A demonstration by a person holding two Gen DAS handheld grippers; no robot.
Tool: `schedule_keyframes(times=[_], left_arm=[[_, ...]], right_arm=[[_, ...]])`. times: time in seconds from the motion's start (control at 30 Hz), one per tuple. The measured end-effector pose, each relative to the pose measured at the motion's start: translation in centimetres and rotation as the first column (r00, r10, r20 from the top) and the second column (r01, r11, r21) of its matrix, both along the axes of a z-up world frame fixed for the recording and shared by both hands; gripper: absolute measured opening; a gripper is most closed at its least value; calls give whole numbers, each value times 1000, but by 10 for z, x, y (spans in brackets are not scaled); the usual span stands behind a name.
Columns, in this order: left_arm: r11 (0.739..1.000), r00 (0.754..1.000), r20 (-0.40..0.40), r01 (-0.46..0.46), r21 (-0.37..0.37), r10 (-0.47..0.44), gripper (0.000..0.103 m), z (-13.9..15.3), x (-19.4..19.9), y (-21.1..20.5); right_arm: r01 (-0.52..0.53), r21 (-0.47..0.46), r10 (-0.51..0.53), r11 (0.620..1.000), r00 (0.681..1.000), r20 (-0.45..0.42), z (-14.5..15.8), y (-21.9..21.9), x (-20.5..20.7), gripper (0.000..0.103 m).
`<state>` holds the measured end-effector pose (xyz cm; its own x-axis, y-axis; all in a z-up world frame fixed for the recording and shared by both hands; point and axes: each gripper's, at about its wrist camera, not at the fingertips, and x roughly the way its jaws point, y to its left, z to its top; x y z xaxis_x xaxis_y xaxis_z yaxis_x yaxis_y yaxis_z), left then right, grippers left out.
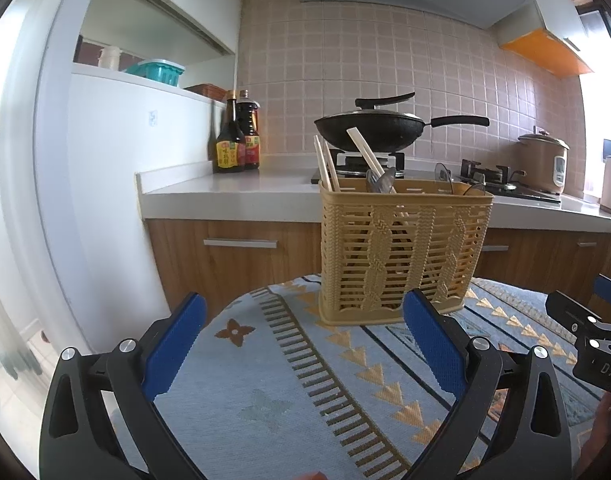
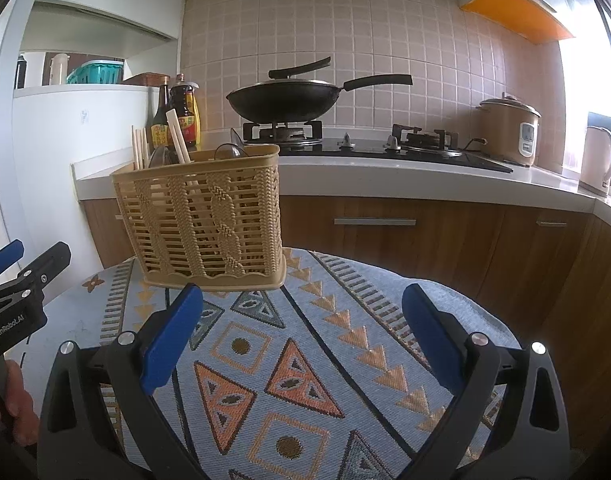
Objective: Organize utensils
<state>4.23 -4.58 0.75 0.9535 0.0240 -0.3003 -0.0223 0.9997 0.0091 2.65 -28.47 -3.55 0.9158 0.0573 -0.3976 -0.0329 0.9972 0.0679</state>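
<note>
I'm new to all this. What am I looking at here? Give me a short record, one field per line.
Place: home kitchen
Surface: table with patterned blue cloth
Main item: tan woven plastic basket, upright on the cloth
In basket: chopsticks, metal utensils, clear-handled pieces
Left gripper: open, empty, pointed at the basket
Right gripper: open, empty, basket ahead to its left
Background: black wok on the stove, two sauce bottles, rice cooker
Loose utensils on cloth: none visible
</note>
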Motion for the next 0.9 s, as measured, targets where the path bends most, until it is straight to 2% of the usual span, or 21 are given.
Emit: schedule_keyframes(times=[0.9], left_arm=[[1000, 1000, 4, 11, -6, -11, 95, 0, -1, -1]], right_arm=[[-5, 0, 5, 1000, 1000, 10, 1, 2, -3, 95]])
